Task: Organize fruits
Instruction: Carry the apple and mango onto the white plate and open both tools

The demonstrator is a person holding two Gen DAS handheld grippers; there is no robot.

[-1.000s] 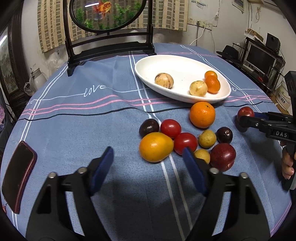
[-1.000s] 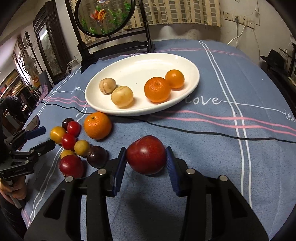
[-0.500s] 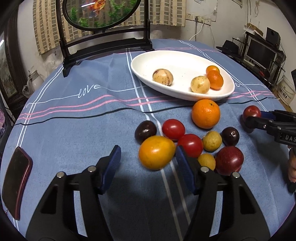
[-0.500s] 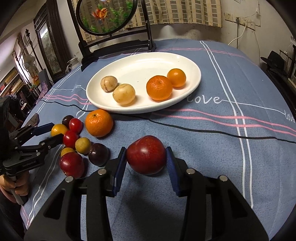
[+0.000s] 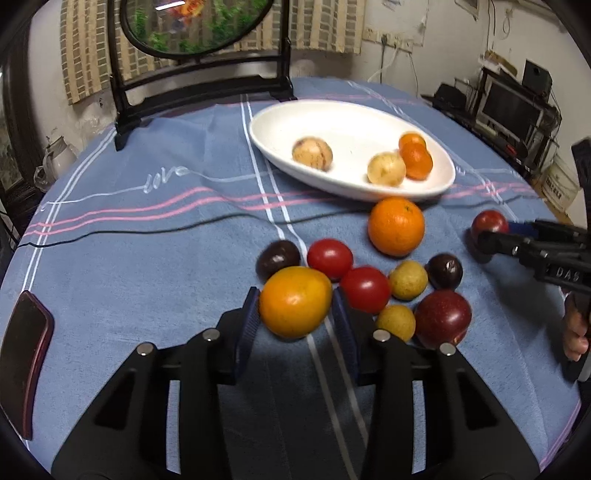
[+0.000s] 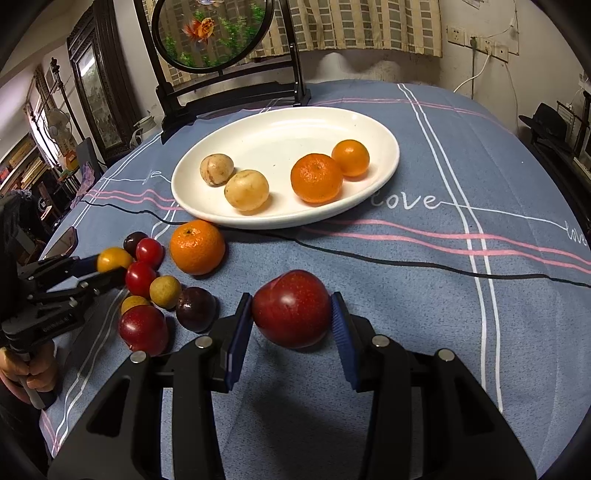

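My left gripper [image 5: 295, 314] is shut on a yellow-orange fruit [image 5: 294, 301] at the near edge of a fruit cluster on the blue cloth; it also shows in the right wrist view [image 6: 110, 267]. My right gripper [image 6: 291, 321] is shut on a dark red plum [image 6: 291, 308], just above the cloth; it shows at the right of the left wrist view [image 5: 489, 223]. A white oval plate [image 6: 384, 133] holds two pale round fruits and two small oranges. A loose orange [image 5: 396, 226] lies in front of the plate.
The cluster has two red tomatoes [image 5: 365, 290], two dark plums [image 5: 445, 271], two small yellow fruits [image 5: 408, 280] and a red plum [image 5: 443, 319]. A red phone [image 5: 22, 365] lies at the left. A dark-framed round screen [image 5: 199, 22] stands behind the plate.
My left gripper moved forward and its jaws closed around the yellow-orange fruit. My right gripper kept hold of the red plum and barely moved.
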